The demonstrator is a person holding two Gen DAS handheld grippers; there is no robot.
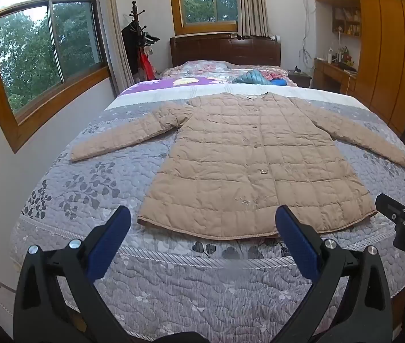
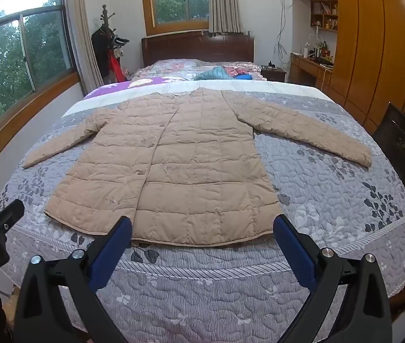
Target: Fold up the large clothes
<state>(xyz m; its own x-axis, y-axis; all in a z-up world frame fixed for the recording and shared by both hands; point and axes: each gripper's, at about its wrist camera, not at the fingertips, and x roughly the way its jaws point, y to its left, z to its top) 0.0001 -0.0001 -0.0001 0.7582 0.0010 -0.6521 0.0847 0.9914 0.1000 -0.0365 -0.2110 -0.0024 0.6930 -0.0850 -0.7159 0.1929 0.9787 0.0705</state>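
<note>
With both the left gripper [image 1: 202, 223] and right gripper [image 2: 202, 231] jaws wide and empty, the puffy beige quilted coat [image 1: 259, 163] at 12 o'clock could slip or bunch if pinched shallowly.

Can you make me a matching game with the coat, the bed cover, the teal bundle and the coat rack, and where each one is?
Things:
1. tan quilted coat
2. grey leaf-print bed cover
3. teal bundle
4. coat rack

Places or states:
A. stands in the corner between the two windows
B. lies far up the bed near the headboard
C. spread flat with both sleeves out to the sides
D. lies under the coat, across the bed

Pairs: 1-C, 2-D, 3-B, 4-A
</note>
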